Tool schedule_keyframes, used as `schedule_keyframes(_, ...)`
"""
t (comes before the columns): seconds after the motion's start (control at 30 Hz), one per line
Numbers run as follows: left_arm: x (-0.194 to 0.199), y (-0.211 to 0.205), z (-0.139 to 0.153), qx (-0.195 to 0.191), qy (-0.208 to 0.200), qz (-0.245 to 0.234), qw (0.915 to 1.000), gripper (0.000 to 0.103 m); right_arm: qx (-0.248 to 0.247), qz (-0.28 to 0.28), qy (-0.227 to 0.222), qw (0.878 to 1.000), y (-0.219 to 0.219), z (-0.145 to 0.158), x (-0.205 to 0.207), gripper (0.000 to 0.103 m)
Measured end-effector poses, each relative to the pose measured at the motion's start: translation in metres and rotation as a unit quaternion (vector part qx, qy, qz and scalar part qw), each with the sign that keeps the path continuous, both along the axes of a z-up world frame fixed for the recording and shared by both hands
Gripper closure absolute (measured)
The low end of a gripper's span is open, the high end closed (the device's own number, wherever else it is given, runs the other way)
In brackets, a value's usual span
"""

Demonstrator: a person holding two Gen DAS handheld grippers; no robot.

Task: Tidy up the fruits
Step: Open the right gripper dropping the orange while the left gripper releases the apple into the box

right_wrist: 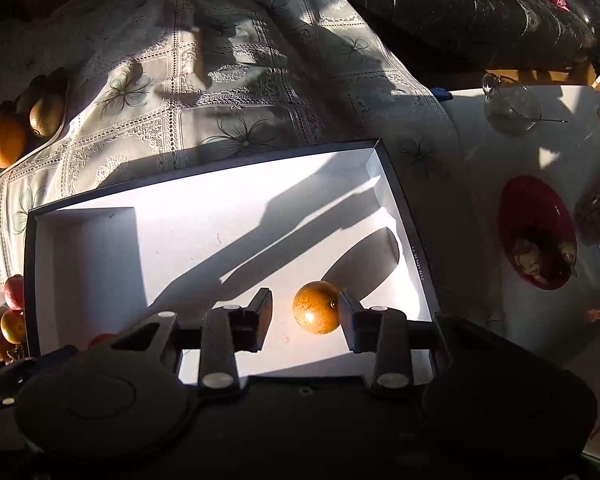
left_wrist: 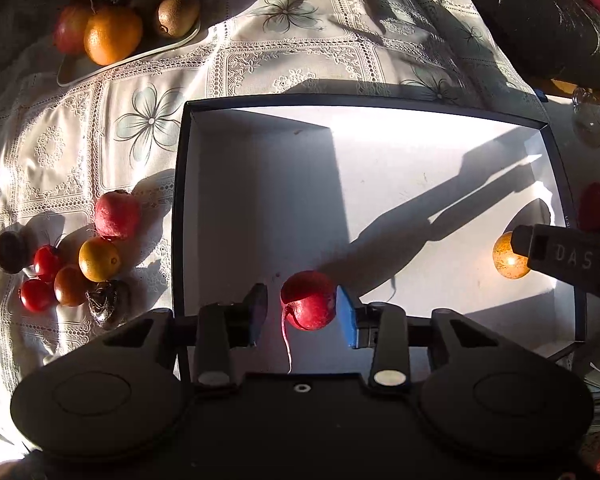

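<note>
Sunlit lace tablecloth (left_wrist: 260, 60), cream with pale stitched flowers, lies rumpled under everything, crossed by hard shadows. On it sits the landmark: a large shallow box (left_wrist: 380, 102) with black outer walls and a smooth white inside.

Only the left wrist view shows the loose pile of fruit (left_wrist: 72, 264) on the cloth just left of the box: small glossy red and orange rounds, a matte pink-red fruit and two dark wrinkled ones. Beyond the box's far-left corner, a pale plate (left_wrist: 76, 74) holds an orange, a red apple and fuzzy brown kiwis. Only the right wrist view shows clearly what stands right of the box on a bare white surface: a red bowl (right_wrist: 512, 208) holding something I cannot make out, and farther back a clear glass bowl (right_wrist: 510, 110).

Inside the box, near its front wall, a round red fruit (left_wrist: 310, 300) with a thin pale stem lies between the fingers of the left gripper (left_wrist: 306, 312). A gap shows on the left side, so the jaws stand apart, not squeezing.

Toward the box's right wall, a smooth speckled orange-yellow fruit (right_wrist: 316, 307) rests on the floor. The right gripper (right_wrist: 306, 312) straddles it, its right pad touching or nearly so, the left pad clear, so no grip.
</note>
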State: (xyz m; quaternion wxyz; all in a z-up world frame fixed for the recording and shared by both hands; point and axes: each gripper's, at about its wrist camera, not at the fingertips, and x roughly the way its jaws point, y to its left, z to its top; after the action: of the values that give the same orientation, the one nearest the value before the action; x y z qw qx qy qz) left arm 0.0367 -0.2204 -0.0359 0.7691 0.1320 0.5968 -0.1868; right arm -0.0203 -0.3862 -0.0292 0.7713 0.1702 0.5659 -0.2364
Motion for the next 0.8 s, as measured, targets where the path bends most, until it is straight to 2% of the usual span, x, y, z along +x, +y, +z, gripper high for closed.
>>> schedule_keyframes(0.47,-0.005,0.004,0.007,0.002,-0.009,0.002,1.0,0.056,0.003,-0.001,-0.011,1.0,0.002,0.009,-0.003,0.065)
schedule_keyframes(0.8,0.003,0.034,0.027,-0.005,-0.033,0.027,0.9991,0.056,0.006,0.013,-0.023,1.0,0.024,0.025,0.003,0.065)
